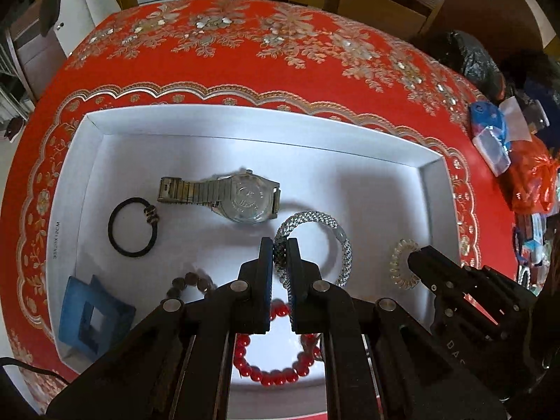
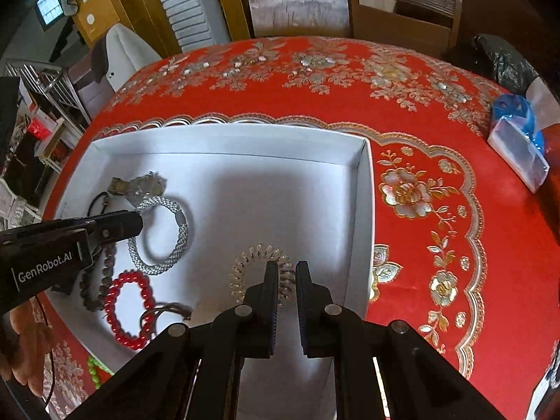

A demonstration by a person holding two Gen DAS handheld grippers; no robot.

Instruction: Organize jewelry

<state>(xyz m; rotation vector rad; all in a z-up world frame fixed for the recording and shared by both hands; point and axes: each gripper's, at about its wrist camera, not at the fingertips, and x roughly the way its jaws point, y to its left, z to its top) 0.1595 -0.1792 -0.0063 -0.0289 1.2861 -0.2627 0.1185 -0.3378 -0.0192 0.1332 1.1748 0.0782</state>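
Note:
A white box [image 1: 245,122] [image 2: 364,189] sits on the red tablecloth. My left gripper [image 1: 280,250] is shut on the grey woven bracelet [image 1: 329,222] [image 2: 182,241], held just above the box floor. My right gripper [image 2: 287,273] is shut on the clear spiral hair tie [image 2: 245,262] [image 1: 399,266] at the box's right side. In the box lie a metal watch [image 1: 238,196], a black hair tie [image 1: 131,227], a blue square clip [image 1: 91,318], a brown bead bracelet [image 1: 190,281] and a red bead bracelet [image 1: 269,371] [image 2: 129,311].
A green bead piece [image 2: 96,371] lies outside the box near the front. Plastic bags and packets [image 1: 490,136] [image 2: 518,147] sit at the table's right edge. Wooden chairs [image 2: 385,7] stand behind the table.

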